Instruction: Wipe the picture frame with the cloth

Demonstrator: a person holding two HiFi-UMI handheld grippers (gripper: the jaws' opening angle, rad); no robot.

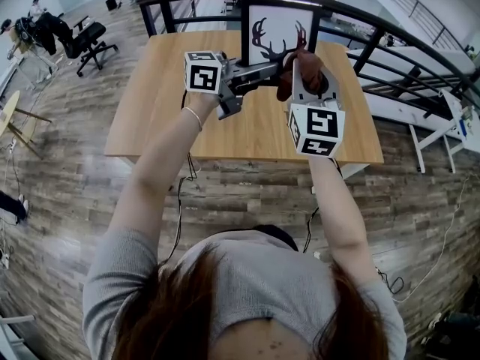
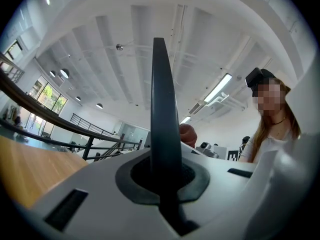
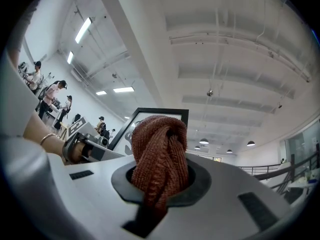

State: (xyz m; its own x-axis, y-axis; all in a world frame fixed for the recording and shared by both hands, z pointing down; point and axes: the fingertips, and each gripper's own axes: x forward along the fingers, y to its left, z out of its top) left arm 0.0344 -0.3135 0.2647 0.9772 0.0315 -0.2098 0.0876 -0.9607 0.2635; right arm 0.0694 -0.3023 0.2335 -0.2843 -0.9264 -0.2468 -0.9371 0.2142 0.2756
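The picture frame (image 1: 277,30), black-edged with an antler print, stands upright over the far side of the wooden table (image 1: 161,118). My left gripper (image 1: 271,68) reaches in from the left and is shut on the frame's lower edge; in the left gripper view the frame shows edge-on as a thin dark blade (image 2: 162,124) rising out of the left gripper (image 2: 165,181). My right gripper (image 1: 304,72) is shut on a bunched rust-brown knitted cloth (image 1: 298,67), held against the frame's lower right. The cloth (image 3: 160,151) fills the right gripper (image 3: 159,184), with the frame (image 3: 125,130) just behind it.
A curved black railing (image 1: 375,25) runs behind the table. An office chair (image 1: 86,42) stands at the far left and white furniture (image 1: 431,107) at the right. Cables lie on the wood floor (image 1: 247,201) below the table. Several people (image 3: 50,94) stand far off.
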